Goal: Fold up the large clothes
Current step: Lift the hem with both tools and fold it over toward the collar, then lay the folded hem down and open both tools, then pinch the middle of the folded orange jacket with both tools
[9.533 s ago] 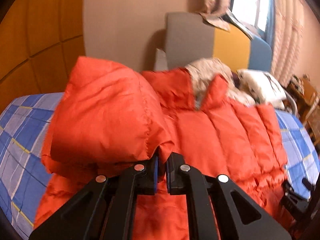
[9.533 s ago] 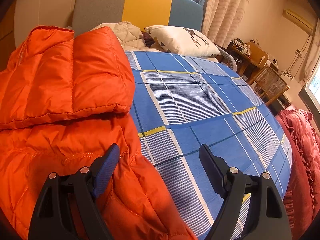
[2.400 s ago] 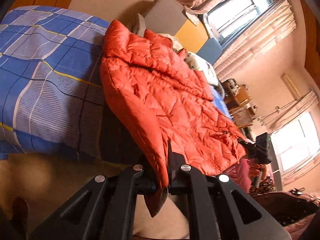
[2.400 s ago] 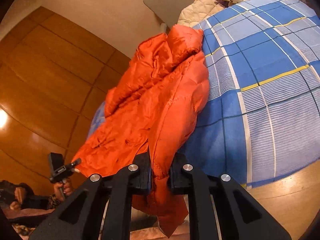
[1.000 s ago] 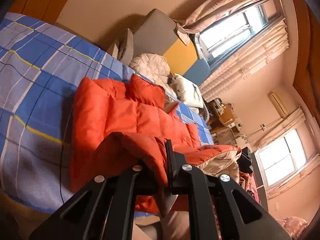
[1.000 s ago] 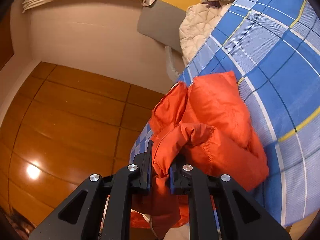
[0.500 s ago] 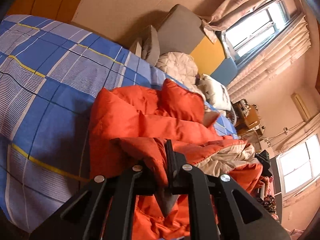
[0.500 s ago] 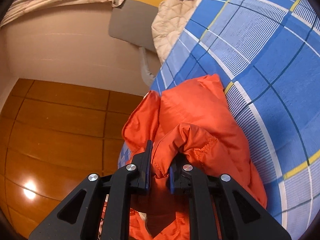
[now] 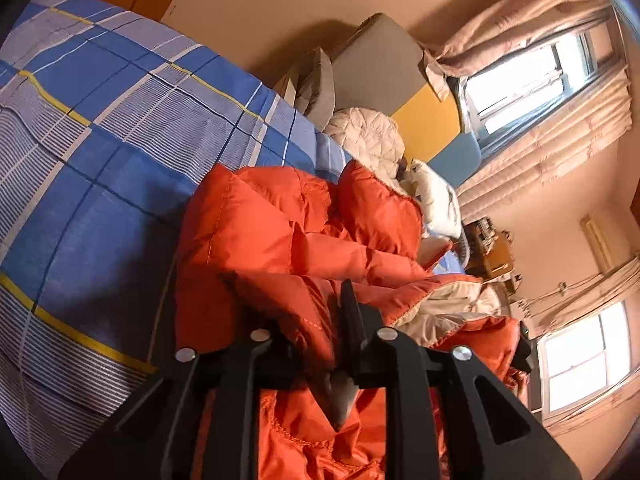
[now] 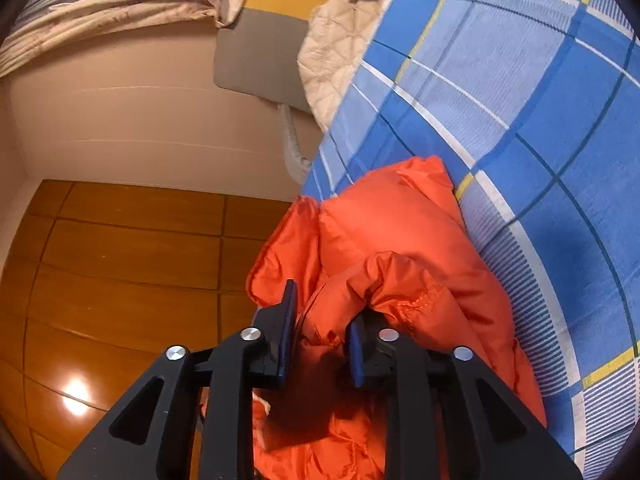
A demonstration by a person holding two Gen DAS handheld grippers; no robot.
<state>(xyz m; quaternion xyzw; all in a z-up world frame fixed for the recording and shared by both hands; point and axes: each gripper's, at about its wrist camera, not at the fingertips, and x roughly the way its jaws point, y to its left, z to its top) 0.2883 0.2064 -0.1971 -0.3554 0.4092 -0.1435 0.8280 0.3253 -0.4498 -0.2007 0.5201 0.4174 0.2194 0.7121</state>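
An orange puffer jacket [image 9: 288, 236] lies bunched on the bed with the blue plaid sheet [image 9: 100, 128], its lower part folded up over the rest and some cream lining [image 9: 452, 312] showing. My left gripper [image 9: 336, 344] is shut on the jacket's hem edge. In the right wrist view the jacket [image 10: 404, 240] lies at the bed's edge; my right gripper [image 10: 320, 336] has its jaws parted a little, with a fold of orange fabric loose between them.
A cream quilted blanket [image 9: 368, 140] and a white pillow [image 9: 436, 204] lie at the head of the bed by the grey, yellow and blue headboard [image 9: 384, 68]. Wooden wall panels [image 10: 120, 264] stand beside the bed. Curtained windows [image 9: 524, 76] are behind.
Both grippers have carried the jacket's hem up over the jacket and lowered it toward the bed. The right jaws have parted slightly from the fabric; the left stays clamped.
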